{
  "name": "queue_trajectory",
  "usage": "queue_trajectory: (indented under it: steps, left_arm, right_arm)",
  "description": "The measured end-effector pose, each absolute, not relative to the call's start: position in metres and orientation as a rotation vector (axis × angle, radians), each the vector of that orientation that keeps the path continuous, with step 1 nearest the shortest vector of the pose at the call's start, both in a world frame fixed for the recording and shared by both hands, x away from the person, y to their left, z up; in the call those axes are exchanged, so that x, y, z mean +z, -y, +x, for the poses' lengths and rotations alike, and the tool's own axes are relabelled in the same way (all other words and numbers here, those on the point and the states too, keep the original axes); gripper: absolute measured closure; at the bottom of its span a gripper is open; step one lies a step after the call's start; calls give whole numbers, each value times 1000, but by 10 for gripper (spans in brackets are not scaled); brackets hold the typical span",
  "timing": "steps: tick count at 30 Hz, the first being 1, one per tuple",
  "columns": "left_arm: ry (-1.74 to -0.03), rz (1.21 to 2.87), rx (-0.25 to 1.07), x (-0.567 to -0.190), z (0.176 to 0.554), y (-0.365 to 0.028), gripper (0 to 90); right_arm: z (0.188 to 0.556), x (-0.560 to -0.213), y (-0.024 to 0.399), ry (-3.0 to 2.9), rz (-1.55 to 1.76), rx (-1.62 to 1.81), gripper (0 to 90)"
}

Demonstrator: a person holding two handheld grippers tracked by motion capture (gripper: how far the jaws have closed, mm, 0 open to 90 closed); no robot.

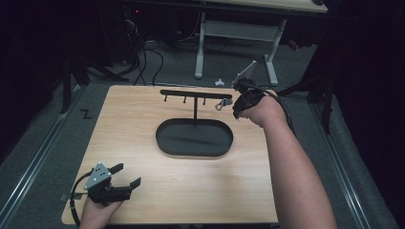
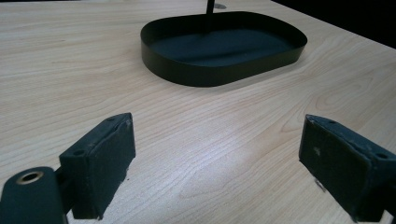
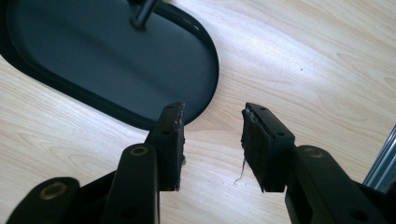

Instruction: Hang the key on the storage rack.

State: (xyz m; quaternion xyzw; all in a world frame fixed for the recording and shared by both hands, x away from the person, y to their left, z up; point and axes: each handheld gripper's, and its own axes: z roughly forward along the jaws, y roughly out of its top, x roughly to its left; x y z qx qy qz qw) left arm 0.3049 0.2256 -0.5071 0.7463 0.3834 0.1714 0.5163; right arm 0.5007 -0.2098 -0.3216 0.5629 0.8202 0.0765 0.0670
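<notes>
The right tongs (image 1: 237,106) are up at the far right end of the black T-shaped metal hanging rack (image 1: 195,94), jaws parted with nothing between them; in the right gripper view the pads stand apart over bare wood beside the tray's rounded end. Just beside those tongs a small silvery metal clip with a ring (image 1: 222,103) hangs from the right tip of the rack's crossbar, and the tongs look about level with it, very near, though I cannot tell whether they touch it. The left tongs (image 1: 125,175) rest low at the near left corner of the light wooden table (image 1: 143,119), jaws wide apart and empty, pointing toward the black oval metal tray (image 2: 219,74) that forms the rack's base.

To my eye the work is about that clip on its hook. The risk is the rack itself: a thin post on a light tray, with nothing steadying it. A sideways pull or a nudge from the tongs could tip or slide the stand. The clip is small too, so a shallow pinch could let it drop into the tray.
</notes>
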Motion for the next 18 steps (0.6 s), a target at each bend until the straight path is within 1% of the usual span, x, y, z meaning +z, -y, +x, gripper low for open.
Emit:
queue_trajectory:
  steps: [9, 18]
  left_arm:
    - [-917, 1800, 411, -507, 305, -224, 115]
    - [-920, 1803, 413, -508, 305, -223, 115]
  right_arm:
    - [488, -336, 211, -2453, 1691, 252, 567]
    - [475, -364, 217, -2434, 1691, 272, 541]
